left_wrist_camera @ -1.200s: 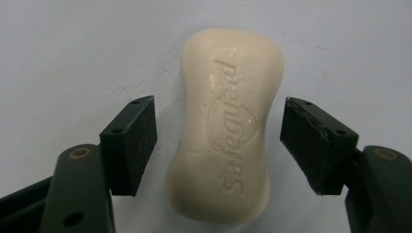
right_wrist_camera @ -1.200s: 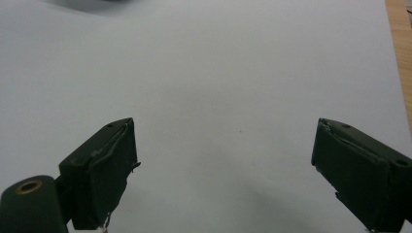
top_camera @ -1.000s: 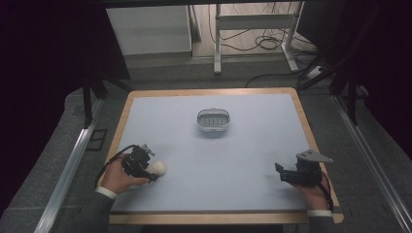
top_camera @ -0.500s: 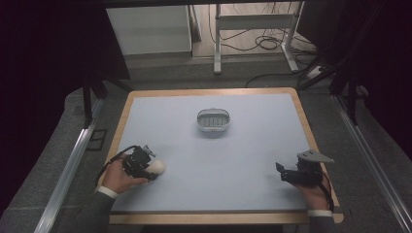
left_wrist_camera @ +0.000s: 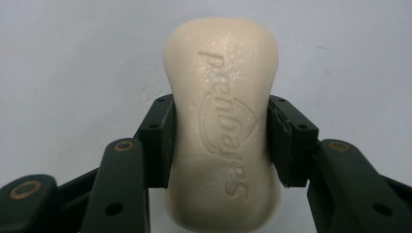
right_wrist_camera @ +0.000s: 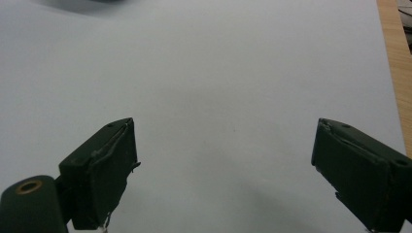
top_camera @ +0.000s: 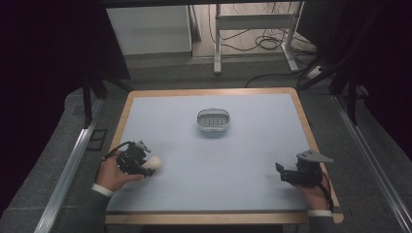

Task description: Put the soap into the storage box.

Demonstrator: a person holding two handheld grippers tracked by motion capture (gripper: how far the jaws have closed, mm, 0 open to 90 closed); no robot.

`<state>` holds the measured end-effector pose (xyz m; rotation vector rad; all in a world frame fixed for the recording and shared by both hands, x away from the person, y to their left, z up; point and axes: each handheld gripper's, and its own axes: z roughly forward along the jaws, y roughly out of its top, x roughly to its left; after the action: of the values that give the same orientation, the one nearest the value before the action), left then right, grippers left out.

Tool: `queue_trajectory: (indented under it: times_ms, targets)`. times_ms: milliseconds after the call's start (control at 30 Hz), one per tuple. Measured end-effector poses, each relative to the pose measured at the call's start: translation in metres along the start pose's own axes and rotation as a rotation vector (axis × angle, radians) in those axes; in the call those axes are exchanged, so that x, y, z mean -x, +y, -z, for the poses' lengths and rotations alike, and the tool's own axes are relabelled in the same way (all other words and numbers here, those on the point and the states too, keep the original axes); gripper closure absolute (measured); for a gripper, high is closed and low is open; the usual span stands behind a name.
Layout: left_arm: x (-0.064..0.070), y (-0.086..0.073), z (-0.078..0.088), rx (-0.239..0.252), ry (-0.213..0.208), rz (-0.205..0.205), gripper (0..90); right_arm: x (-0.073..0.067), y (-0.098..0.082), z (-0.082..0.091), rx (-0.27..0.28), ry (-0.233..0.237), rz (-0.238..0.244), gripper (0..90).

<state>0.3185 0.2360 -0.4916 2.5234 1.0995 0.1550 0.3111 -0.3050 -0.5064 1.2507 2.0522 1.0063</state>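
Soap bar: cream, smooth, rounded, waisted at middle, embossed lettering on face; clamped at waist between both jaws of left gripper, at table's near-left. Table: pale blue-grey matte top, light wood edging. Floor beyond: grey, loose cables, white metal frame legs; surroundings dark. Soap dish: oval, pale, slotted base, far centre of table, nothing visible inside. Right gripper: near-right, jaws spread wide, holding nothing, bare tabletop between.
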Motion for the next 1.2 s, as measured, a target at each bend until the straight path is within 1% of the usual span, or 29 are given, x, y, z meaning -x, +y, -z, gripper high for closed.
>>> queue_trajectory:
  times_ms: [200, 433, 700, 900, 1200]
  targets:
    - [0.0, 0.004, 0.005, 0.009, 0.004, -0.006, 49.6, 0.001, -0.001, 0.0, -0.001, 0.002, -0.002, 8.9]
    - [-0.001, 0.01, 0.01, 0.035, 0.005, -0.009, 49.6, 0.001, -0.001, -0.001, -0.004, 0.0, -0.003, 8.9]
    - [-0.002, 0.015, 0.013, 0.039, 0.006, -0.014, 49.6, 0.001, -0.001, -0.002, -0.013, -0.001, 0.001, 8.9]
    - [-0.001, 0.019, 0.014, 0.043, 0.004, -0.015, 49.6, 0.0, -0.001, -0.001, -0.007, 0.01, 0.013, 8.9]
    - [-0.003, 0.025, 0.015, 0.047, 0.004, -0.015, 49.6, 0.0, -0.002, -0.001, -0.008, 0.009, 0.008, 8.9]
